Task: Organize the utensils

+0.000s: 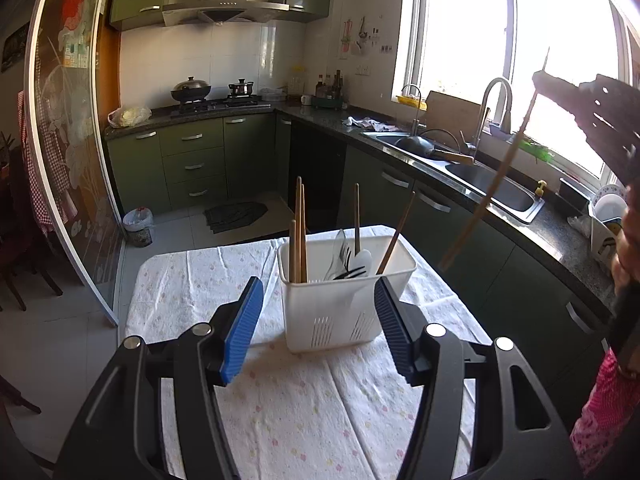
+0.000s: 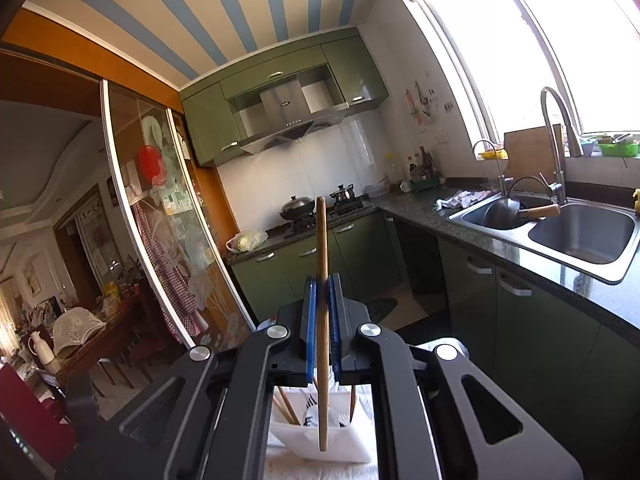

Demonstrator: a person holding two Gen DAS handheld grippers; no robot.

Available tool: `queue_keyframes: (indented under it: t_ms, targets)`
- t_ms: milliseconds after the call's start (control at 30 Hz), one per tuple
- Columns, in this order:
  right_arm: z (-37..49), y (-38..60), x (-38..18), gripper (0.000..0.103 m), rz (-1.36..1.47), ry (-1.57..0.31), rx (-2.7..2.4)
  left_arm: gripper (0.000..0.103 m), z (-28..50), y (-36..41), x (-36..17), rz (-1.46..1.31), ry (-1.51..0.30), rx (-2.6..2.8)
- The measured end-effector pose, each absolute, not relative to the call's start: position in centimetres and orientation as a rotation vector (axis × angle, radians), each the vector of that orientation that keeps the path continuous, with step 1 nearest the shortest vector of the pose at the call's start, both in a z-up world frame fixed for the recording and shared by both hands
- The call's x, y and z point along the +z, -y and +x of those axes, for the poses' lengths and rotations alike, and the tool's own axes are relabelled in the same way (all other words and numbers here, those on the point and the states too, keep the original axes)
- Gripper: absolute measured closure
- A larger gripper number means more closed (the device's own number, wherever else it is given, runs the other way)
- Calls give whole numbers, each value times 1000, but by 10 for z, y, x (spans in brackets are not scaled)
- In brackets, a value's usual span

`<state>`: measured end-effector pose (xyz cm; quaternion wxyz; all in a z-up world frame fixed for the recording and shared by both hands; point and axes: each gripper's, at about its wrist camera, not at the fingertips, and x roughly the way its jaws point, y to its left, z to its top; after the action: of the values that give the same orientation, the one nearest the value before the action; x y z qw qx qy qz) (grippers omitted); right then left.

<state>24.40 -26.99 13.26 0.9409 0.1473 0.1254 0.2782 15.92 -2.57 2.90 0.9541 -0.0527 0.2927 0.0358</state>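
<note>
**One chopstick held high above the caddy**

Blue-padded left tongs (image 1: 318,320) stand open with nothing between the pads, poised low over the cloth-covered surface (image 1: 200,280) just in front of the white utensil caddy (image 1: 344,312). Several wooden chopsticks (image 1: 299,236) lean in the caddy's left end, two more toward its right, and a fork and spoons (image 1: 352,262) rest in the middle. Right tongs (image 2: 323,312) are clamped tight on a single chopstick (image 2: 322,240), held upright above the caddy, with the kitchen sink (image 2: 580,236) off to the right.
</note>
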Motion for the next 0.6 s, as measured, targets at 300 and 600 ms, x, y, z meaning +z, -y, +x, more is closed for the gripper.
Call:
queue_keyframes:
  t_ms: [300,600]
  targets:
    - [310,211,81,96,225,-369,528,46,125,26,10,-98,-599,48]
    - [308,179,37,71,102,-417,525,44,115,22,-6,-130,-642,38]
